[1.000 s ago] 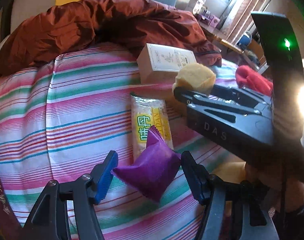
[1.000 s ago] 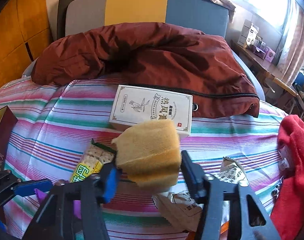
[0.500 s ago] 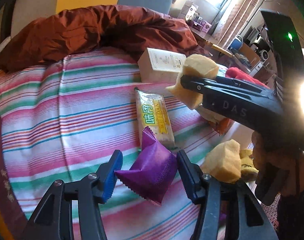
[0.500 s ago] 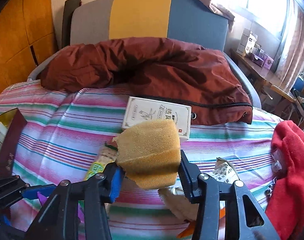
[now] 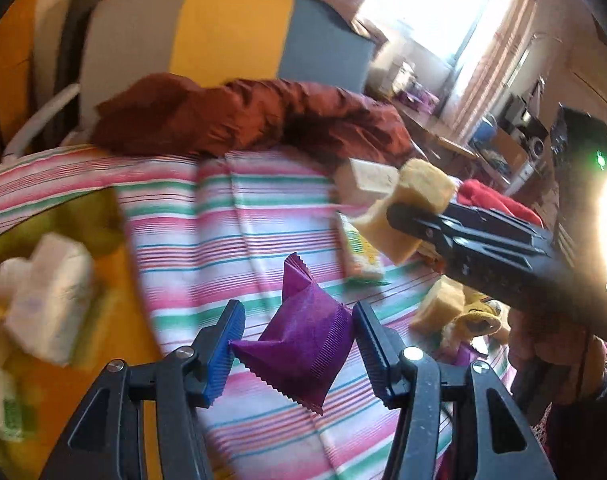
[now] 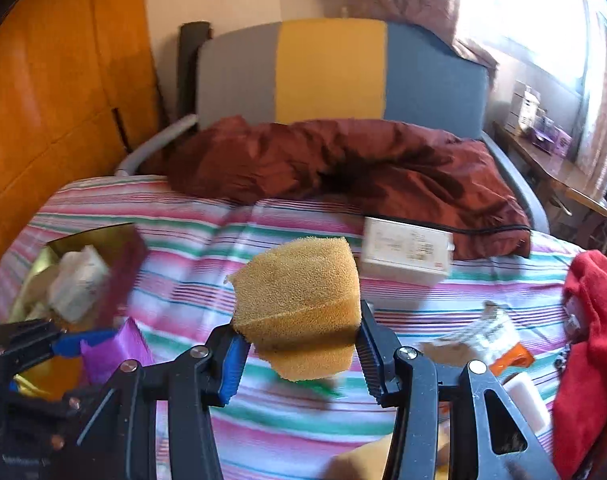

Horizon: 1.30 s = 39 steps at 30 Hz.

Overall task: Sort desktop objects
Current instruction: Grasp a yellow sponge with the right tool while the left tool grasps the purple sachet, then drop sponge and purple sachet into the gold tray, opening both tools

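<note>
Nearest in the left wrist view, the left gripper (image 5: 293, 344) has its jaws about half open and pressed on a purple sachet (image 5: 303, 340), which hangs above the cloth. In the right wrist view the right gripper (image 6: 299, 356) is clamped, jaws roughly a third open, on a yellow sponge block (image 6: 299, 304) that bulges up between the pads, also lifted off the surface.

Under both tools lies a striped cloth (image 6: 263, 420) in pink, green and white bands, creased down the middle. On its left edge sits an open box (image 6: 119, 240) with a gold lining, holding white packets (image 6: 79, 280); the blur there is heavy, so what the packets are cannot be read. Towards the right lie a yellow-green snack bar wrapper (image 5: 361, 252), a crumpled wrapper (image 6: 479, 332), an orange piece (image 6: 511, 360) and another sponge lump (image 5: 439, 304). A red garment (image 6: 591, 340) is heaped at the right edge.

Further back a cream carton (image 6: 407, 252) rests on the cloth, touching the hem of a rust-brown quilted jacket (image 6: 343, 164) bunched across the far side. Behind it stands a headboard (image 6: 331, 68) in grey, yellow and blue panels, with an orange wooden wall (image 6: 51, 88) to the left. To the right, a bright window (image 6: 519, 4) with pale curtains lights a cluttered side table (image 6: 551, 160).
</note>
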Available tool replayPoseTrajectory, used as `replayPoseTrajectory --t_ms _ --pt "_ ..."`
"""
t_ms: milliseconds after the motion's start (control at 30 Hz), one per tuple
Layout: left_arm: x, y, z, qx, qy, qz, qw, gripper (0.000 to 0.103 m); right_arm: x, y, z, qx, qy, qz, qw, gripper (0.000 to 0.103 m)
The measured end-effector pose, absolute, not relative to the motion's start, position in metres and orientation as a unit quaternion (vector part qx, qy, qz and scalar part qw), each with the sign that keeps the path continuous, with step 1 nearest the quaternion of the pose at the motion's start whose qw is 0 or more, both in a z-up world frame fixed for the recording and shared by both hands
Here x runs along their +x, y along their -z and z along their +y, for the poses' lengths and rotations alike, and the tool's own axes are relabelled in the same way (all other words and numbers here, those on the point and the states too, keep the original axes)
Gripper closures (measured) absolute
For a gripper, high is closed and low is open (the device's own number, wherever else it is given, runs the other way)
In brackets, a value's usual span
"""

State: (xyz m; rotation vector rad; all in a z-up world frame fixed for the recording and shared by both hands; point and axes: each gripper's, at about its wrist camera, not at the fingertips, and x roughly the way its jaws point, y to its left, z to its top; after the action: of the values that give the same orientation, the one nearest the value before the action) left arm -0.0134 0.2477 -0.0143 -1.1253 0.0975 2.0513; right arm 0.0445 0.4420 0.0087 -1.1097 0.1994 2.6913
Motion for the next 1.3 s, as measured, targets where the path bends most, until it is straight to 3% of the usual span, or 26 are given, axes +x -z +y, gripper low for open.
replayPoseTrajectory --t_ms 567,667,733,767,1000,1300 --pt "-0.03 0.028 0.016 -0.443 -0.88 -0.032 0.169 0.044 0.012 -0.021 0.248 -0.375 -0.919 0.063 -0.104 0.053" --pt "-0.028 0.036 -0.004 -0.45 -0.882 -0.036 0.138 0.041 0.003 -0.012 0.217 -0.387 -0.905 0.086 -0.152 0.049" --pt "-0.027 0.041 -0.013 -0.452 -0.883 -0.032 0.122 0.04 -0.003 -0.005 0.197 -0.397 -0.892 0.107 -0.19 0.032" --pt "-0.027 0.044 -0.018 -0.455 -0.882 -0.034 0.116 0.04 -0.005 -0.001 0.19 -0.399 -0.888 0.113 -0.197 0.029" --pt "-0.026 0.043 -0.033 -0.446 -0.886 -0.067 0.112 0.04 -0.005 0.017 0.172 -0.42 -0.878 0.117 -0.198 0.029" --pt "-0.023 0.024 -0.009 -0.424 -0.898 -0.021 0.117 0.04 0.021 0.028 0.198 -0.427 -0.886 0.112 -0.139 0.026"
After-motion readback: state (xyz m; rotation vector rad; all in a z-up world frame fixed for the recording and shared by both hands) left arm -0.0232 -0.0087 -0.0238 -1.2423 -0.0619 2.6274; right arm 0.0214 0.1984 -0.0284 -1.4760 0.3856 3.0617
